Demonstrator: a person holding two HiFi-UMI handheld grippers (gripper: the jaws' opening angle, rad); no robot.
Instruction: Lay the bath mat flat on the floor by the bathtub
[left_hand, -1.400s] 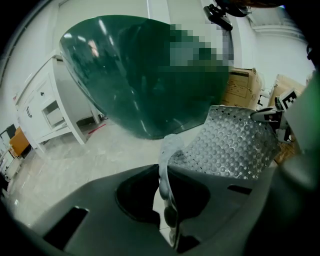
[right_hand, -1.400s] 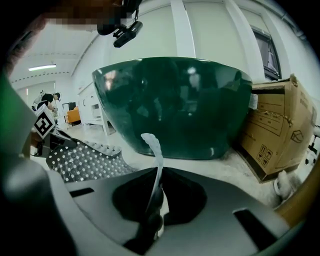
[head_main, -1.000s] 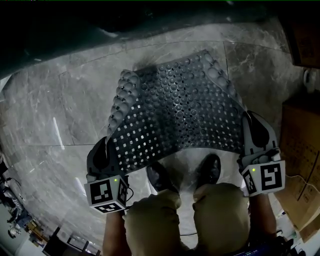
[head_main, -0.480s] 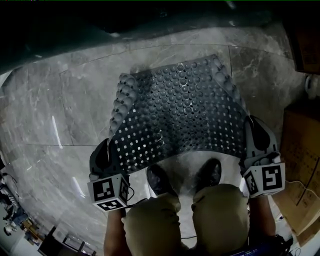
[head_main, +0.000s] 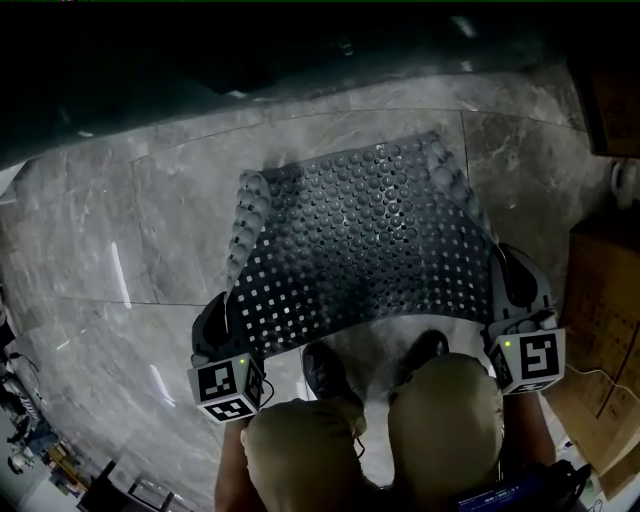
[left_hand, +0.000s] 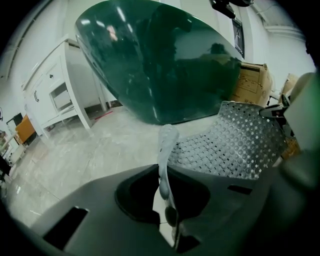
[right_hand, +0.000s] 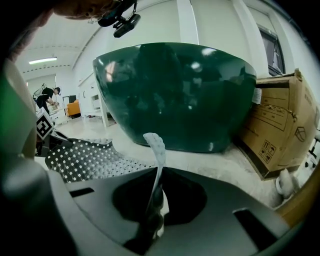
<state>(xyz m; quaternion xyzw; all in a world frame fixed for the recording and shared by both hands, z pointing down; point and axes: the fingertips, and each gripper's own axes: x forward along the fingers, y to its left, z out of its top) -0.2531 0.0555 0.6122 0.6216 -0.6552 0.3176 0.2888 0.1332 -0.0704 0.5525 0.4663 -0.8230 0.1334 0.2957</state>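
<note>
**Mat pinched at two corners, sagging toward tub**

Grey perforated rubber bath mat (head_main: 360, 235) hangs just in front of the dark green glossy bathtub (head_main: 250, 50). Can't tell if its tub-side edge touches the grey marble floor (head_main: 110, 230). The left gripper (head_main: 222, 312) and right gripper (head_main: 503, 280) each clamp a corner on the side away from the tub. Mat looks light, floppy and not fragile. Corner holds suit it; keep them spread to stop folding.
</note>
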